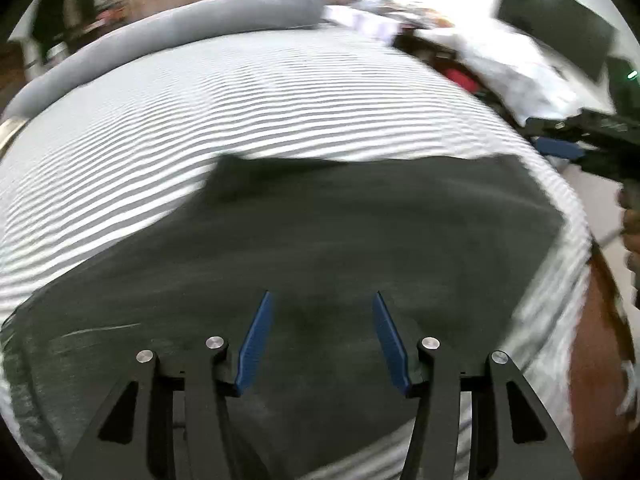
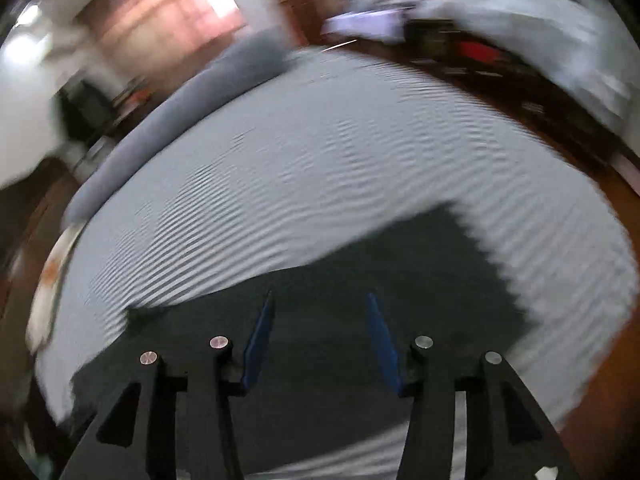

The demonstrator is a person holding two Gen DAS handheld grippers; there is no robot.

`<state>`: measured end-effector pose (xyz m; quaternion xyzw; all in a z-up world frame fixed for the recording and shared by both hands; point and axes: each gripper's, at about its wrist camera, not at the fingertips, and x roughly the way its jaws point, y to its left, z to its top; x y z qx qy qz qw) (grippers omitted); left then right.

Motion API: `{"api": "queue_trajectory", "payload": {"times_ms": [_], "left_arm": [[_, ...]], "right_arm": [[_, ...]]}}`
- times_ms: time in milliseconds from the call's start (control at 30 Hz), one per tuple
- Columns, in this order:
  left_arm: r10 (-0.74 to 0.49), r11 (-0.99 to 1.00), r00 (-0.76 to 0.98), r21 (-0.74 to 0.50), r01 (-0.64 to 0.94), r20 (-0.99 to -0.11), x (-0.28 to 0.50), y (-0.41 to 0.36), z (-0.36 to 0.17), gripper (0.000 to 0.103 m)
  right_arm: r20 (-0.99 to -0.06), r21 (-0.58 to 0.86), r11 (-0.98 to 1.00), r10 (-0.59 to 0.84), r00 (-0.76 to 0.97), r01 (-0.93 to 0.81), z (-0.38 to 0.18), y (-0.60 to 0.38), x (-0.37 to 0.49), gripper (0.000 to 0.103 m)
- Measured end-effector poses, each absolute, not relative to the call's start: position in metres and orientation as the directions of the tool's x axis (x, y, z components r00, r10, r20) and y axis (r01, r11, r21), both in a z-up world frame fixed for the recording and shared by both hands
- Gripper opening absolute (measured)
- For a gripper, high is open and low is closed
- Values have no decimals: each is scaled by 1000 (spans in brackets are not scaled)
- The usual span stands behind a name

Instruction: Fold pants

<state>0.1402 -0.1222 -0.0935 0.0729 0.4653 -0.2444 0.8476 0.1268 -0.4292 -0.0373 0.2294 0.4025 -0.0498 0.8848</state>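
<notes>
Dark grey pants [image 1: 360, 232] lie spread flat on a bed with a grey-and-white striped sheet [image 1: 240, 92]. My left gripper [image 1: 323, 296] hovers over the near part of the pants, its blue jaws open with nothing between them. At the right edge of the left wrist view shows one blue finger [image 1: 558, 148] of my right gripper, held by a person's hand [image 1: 630, 220]. In the blurred right wrist view the pants [image 2: 360, 280] lie below my right gripper [image 2: 320, 296], which is open with only cloth behind it.
A long grey pillow [image 1: 180, 28] runs along the bed's far edge [image 2: 180, 116]. White cloth [image 1: 500, 64] and clutter lie beyond the far right corner, under a dark screen [image 1: 560, 28]. Brown floor [image 2: 600, 360] borders the bed on the right.
</notes>
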Motion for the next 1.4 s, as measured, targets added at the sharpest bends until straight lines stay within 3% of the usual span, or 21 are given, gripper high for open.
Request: {"api": "queue_trajectory", "payload": {"times_ms": [233,567,633,667,800,1033,1267,1400], "left_arm": [[-302,921,478,-123,370,-825,169,-69,-117,53],[-360,906,491,-173,386,-793,172,-57,-120,53],[-372,902,485,-185,390,-791,178,-62,-119,53],[-376,900,484,-187,393,-790,181,-65,-119,53],[-375,900,480,-186,395,-793,199,-76,-121,53],[-372,911,507,-201,361,-778,217,-74,-114,53],[-330,927,489,-178,331,-807,229,-73,-132,53],[-321,929,485,-170,328,-814,235,-80,-129,53]], "right_arm": [[-775,340,932,355,523,-128,-51,-265,246,44],[-876,235,918,343,339,-320,-103,-188,304,41],[-876,235,905,355,325,-355,-110,-184,301,28],[-875,233,901,359,324,-366,-113,-184,299,15],[-841,268,894,399,366,-360,-105,-187,296,3],[-805,257,914,382,454,-313,-89,-196,309,1],[-837,250,924,357,416,-290,-118,-196,326,1],[-827,236,933,340,448,-272,-109,-198,323,13]]}}
